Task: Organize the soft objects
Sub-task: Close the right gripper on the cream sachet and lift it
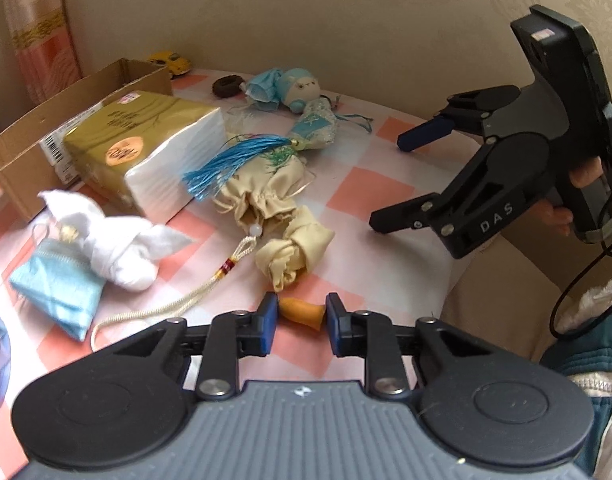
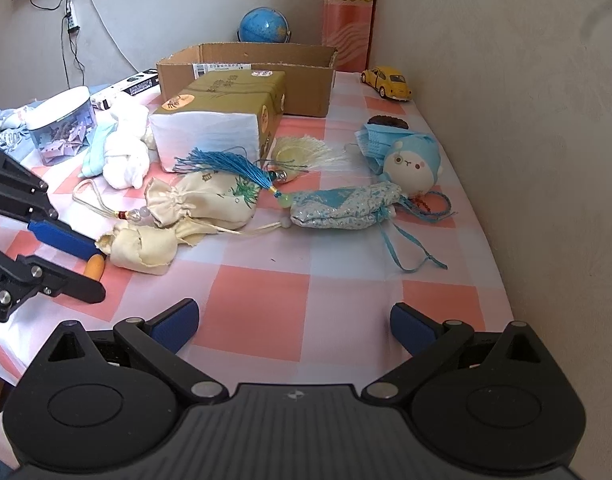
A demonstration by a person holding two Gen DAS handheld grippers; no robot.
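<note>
My left gripper [image 1: 302, 314] is shut on a small orange soft piece [image 1: 304, 313] just above the checked tablecloth; the right wrist view shows the same gripper [image 2: 94, 270] at the left edge. Just beyond it lie a knotted cream cloth [image 1: 294, 248] and a cream drawstring pouch [image 1: 266, 188] with a blue tassel [image 1: 230, 162]. Left of those lie a white cloth bundle [image 1: 118, 240] and a light-blue sachet [image 1: 56, 284]. Farther back are a blue plush toy [image 2: 413, 164] and a blue-silver pouch [image 2: 341, 208]. My right gripper [image 2: 294, 326] stands open over bare cloth, holding nothing.
A gold tissue pack [image 2: 222, 116] lies in front of an open cardboard box [image 2: 306, 92]. A yellow toy car [image 2: 387, 82] and a globe [image 2: 264, 26] stand at the back, a clear jar [image 2: 62, 128] at the left. A wall borders the table's right edge.
</note>
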